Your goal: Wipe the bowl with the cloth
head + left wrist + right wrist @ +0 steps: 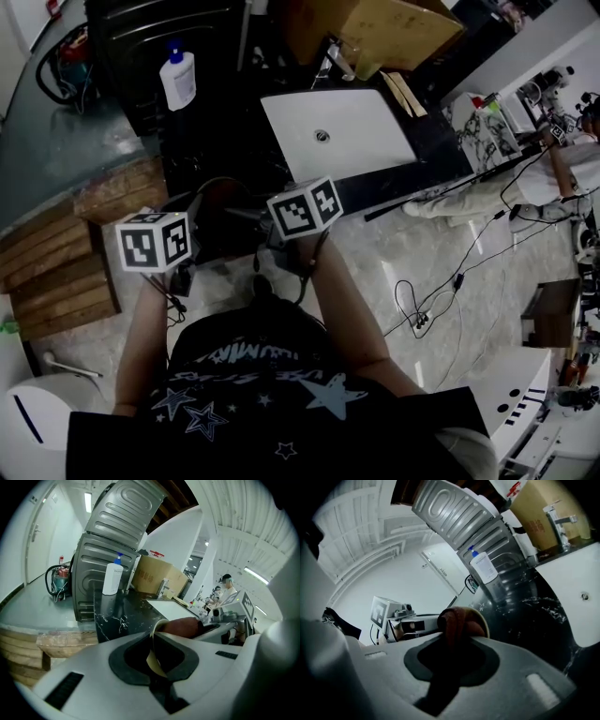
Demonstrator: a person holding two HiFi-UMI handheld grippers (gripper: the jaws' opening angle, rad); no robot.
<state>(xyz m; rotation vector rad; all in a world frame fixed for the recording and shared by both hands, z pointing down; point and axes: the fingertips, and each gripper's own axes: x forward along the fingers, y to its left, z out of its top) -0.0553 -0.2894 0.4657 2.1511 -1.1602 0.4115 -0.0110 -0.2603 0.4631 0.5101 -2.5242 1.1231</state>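
Dim, underexposed; fisheye-warped, dark-vignetted edges

Hard gloss, soft weave
My bowl [153,659] looks smooth, matt; my cloth [457,618] is soft fabric; the countertop [115,613] is glossy veined stone.

Print on shirt [267,380] and cardboard box [154,577] is illegible.

I'm in a lab/workshop w/ a mock-up wash corner, not a real home. There's a black marble worktop [115,613] w/ white sink [337,131], tap [558,515] & pump bottle [178,80]. Around it: cardboard box [157,576], bare metal appliance casing [105,559], wooden pallets [56,272], loose cables [457,281] over the floor, a person [548,178] amid kit & wires, strip lights [88,501] overhead.
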